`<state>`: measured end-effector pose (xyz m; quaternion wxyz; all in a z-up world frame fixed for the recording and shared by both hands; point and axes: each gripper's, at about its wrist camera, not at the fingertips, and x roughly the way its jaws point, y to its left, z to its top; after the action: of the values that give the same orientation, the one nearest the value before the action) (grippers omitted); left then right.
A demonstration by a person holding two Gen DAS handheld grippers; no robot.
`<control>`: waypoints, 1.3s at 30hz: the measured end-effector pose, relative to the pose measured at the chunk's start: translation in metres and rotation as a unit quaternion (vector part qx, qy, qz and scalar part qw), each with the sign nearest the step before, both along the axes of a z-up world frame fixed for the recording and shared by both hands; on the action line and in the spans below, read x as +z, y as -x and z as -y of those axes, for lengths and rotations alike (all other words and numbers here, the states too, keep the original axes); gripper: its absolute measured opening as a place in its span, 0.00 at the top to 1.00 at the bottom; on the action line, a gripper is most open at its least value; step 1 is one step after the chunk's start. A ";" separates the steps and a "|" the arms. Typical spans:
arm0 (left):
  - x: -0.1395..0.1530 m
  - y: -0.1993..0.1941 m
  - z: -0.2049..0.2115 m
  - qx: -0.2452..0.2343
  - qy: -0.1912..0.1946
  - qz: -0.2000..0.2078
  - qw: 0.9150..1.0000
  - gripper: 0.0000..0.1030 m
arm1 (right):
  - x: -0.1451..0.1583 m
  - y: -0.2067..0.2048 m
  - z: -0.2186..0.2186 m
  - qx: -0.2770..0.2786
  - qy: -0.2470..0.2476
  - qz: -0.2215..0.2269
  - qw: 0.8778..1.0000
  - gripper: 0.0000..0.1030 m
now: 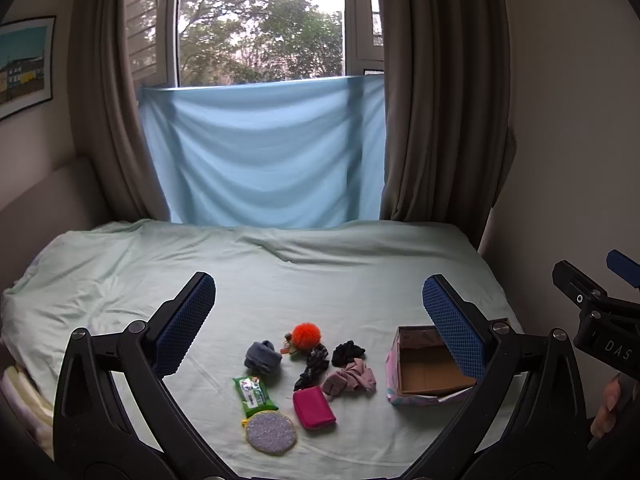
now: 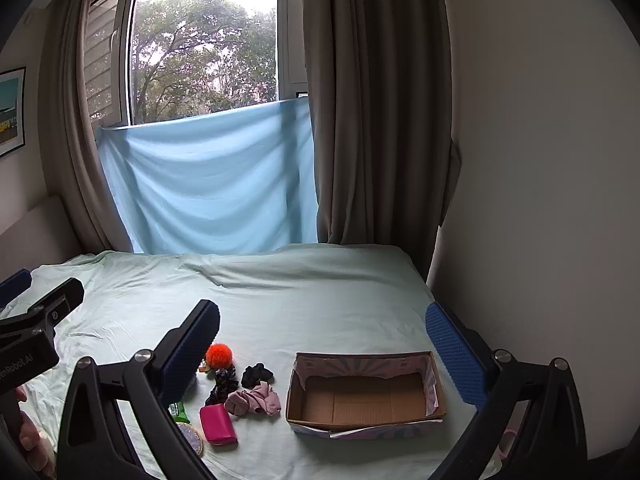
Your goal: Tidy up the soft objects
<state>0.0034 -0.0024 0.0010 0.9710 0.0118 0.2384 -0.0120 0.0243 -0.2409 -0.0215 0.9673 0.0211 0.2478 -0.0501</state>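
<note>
Soft items lie in a cluster on the pale green bed sheet (image 1: 320,280): an orange pom-pom (image 1: 306,333), a grey-blue rolled sock (image 1: 263,356), a black scrunchie (image 1: 348,353), a dark patterned scrunchie (image 1: 314,364), a pink scrunchie (image 1: 350,378), a magenta pouch (image 1: 313,407), a green wipes pack (image 1: 254,394) and a round glittery pad (image 1: 271,432). An open, empty cardboard box (image 2: 366,394) stands to their right. My left gripper (image 1: 320,320) is open and empty above the cluster. My right gripper (image 2: 322,344) is open and empty above the box.
A blue cloth (image 1: 264,152) hangs over the window behind the bed, with brown curtains (image 1: 436,100) on both sides. A wall (image 2: 540,160) runs close along the bed's right edge. A padded headboard (image 1: 48,196) is at the left.
</note>
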 end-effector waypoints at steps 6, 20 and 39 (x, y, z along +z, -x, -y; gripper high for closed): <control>-0.001 0.002 0.001 -0.001 -0.001 0.000 1.000 0.00 | 0.000 0.001 0.002 0.002 -0.003 0.001 1.000 0.00; -0.026 0.013 -0.033 0.067 0.002 -0.047 0.997 0.00 | -0.019 -0.006 -0.016 0.048 -0.009 -0.028 0.998 0.00; -0.247 -0.099 -0.180 0.057 0.087 -0.247 0.963 0.00 | -0.193 -0.068 -0.137 0.050 -0.008 -0.136 0.989 0.00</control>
<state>0.1021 0.1777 -0.2463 0.8782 -0.0892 0.4696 0.0201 0.0928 -0.1042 -0.2146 0.9256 0.0098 0.3783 -0.0018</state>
